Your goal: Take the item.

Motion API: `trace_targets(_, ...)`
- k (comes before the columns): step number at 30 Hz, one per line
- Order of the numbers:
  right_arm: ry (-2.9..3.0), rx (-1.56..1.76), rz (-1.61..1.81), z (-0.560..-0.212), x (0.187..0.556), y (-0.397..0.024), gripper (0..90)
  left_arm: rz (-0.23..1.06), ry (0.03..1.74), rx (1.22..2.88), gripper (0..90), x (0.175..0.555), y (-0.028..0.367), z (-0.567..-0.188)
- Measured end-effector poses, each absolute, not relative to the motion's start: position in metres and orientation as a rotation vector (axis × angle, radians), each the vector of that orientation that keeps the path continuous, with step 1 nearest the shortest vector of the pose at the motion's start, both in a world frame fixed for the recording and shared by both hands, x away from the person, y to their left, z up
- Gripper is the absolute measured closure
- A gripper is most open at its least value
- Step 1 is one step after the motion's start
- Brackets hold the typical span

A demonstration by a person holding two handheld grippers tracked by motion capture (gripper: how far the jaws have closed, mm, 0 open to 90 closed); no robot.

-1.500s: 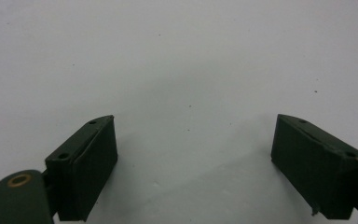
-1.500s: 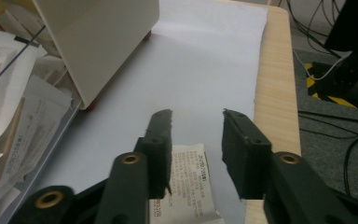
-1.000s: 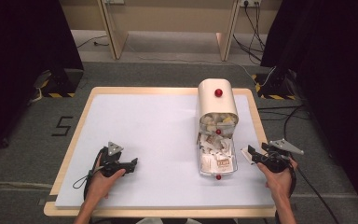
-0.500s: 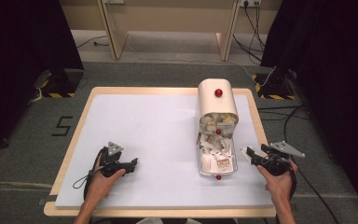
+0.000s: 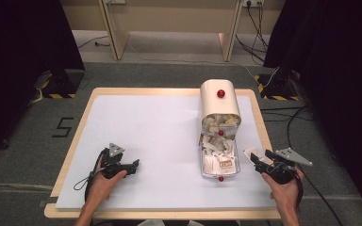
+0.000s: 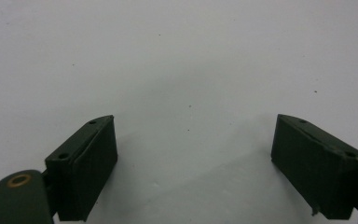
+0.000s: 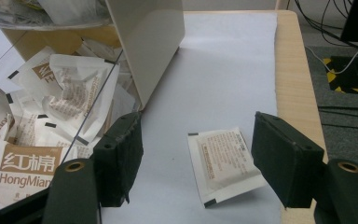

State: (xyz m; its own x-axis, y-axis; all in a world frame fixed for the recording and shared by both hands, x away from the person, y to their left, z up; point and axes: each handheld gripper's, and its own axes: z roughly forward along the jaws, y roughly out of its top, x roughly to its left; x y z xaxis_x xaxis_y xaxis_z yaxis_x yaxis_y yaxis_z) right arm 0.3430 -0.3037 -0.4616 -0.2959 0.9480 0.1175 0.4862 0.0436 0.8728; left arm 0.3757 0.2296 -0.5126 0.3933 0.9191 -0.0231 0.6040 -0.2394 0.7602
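High view: right gripper point(image 5: 260, 160) shifted inward toward packet point(image 5: 251, 154); left gripper point(image 5: 131, 165) unchanged.

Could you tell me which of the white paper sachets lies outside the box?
The single flat white paper sachet on the white mat, between the right hand-held gripper jaws.

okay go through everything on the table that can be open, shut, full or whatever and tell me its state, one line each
Cream round-topped dispenser box: upright, stuffed with sachets.
Clear plastic tray with red knobs: folded down open, white sachets spilling onto it.
Single white sachet: lying loose on the table, between the right gripper's jaws, not gripped.
Left gripper: open, nothing between its jaws, over bare white tabletop.
Right gripper: open, beside the tray.
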Motion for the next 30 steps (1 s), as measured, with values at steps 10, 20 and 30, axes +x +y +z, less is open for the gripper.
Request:
trace_targets(10,1.829,1.450,1.203,-0.467,0.330,-0.301,33.2,0.571,1.303,1.950,13.4,0.376,0.230,-0.513)
trace_targets(20,1.826,1.444,1.191,-0.471,0.320,-0.302,28.6,0.571,1.304,1.950,13.4,0.376,0.230,-0.513)
trace_targets(30,1.828,1.461,1.183,-0.474,0.310,-0.304,25.1,0.571,1.303,1.950,13.4,0.376,0.229,-0.513)
